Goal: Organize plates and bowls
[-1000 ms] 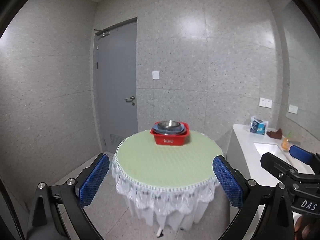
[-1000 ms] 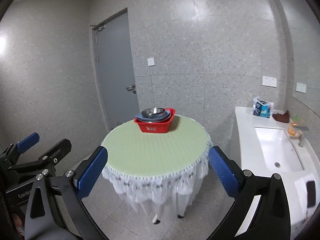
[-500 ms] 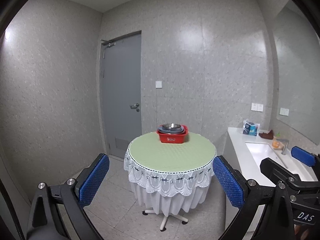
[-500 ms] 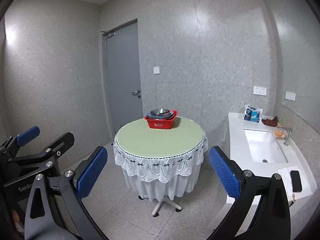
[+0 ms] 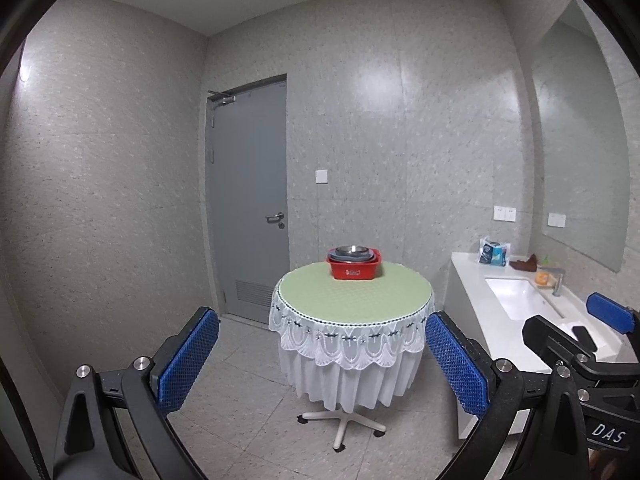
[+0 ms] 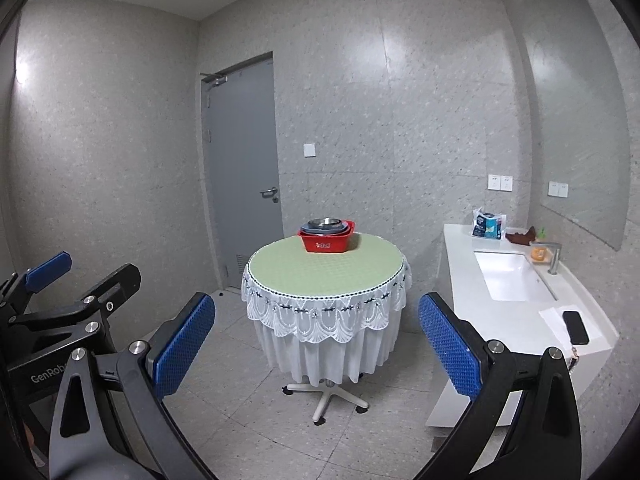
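A red basin (image 5: 353,269) stands at the far side of a round table with a green cloth (image 5: 352,294). It holds a stack of grey plates and a steel bowl (image 5: 353,250). The basin (image 6: 326,239) and the table (image 6: 320,268) also show in the right wrist view. My left gripper (image 5: 320,364) is open and empty, well back from the table. My right gripper (image 6: 316,348) is open and empty, also well back. Each gripper shows at the edge of the other's view.
A white counter with a sink (image 6: 505,276) runs along the right wall, with a faucet (image 6: 554,256), a packet (image 6: 487,227) and a black phone (image 6: 575,327). A grey door (image 5: 250,208) is behind the table. The table stands on a wheeled base (image 6: 325,396).
Both grippers have pulled back from the table and risen. The table and basin look smaller and farther, and more of the floor and ceiling shows.
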`<state>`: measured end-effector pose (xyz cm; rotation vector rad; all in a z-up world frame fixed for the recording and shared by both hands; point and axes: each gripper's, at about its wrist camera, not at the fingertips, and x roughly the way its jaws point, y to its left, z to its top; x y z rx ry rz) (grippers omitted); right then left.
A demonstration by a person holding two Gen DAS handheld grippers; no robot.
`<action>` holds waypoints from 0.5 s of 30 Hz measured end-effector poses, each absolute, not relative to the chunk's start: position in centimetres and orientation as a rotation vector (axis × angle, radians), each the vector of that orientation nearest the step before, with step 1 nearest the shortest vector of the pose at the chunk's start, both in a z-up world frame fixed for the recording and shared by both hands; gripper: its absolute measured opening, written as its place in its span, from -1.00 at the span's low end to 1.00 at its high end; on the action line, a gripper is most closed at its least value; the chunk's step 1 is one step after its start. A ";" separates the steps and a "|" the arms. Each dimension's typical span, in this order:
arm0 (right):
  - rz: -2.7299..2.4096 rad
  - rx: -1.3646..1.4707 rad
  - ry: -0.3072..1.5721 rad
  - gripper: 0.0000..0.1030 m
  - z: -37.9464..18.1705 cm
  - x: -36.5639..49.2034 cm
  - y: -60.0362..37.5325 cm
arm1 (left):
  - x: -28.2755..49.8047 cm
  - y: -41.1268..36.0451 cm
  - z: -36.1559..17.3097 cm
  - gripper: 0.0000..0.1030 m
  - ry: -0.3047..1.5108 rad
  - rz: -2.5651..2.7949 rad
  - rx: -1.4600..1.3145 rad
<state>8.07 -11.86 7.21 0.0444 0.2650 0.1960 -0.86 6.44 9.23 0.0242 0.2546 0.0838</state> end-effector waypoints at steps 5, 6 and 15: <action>0.186 0.046 0.259 1.00 6.7 6.0 -11.3 | -3.3 7.8 9.0 0.99 0.244 0.078 0.024; 0.183 0.045 0.255 1.00 6.6 5.6 -11.2 | -3.5 8.0 8.9 0.99 0.242 0.076 0.023; 0.163 0.042 0.242 1.00 6.0 4.6 -11.7 | -3.7 9.0 8.6 0.99 0.232 0.058 0.021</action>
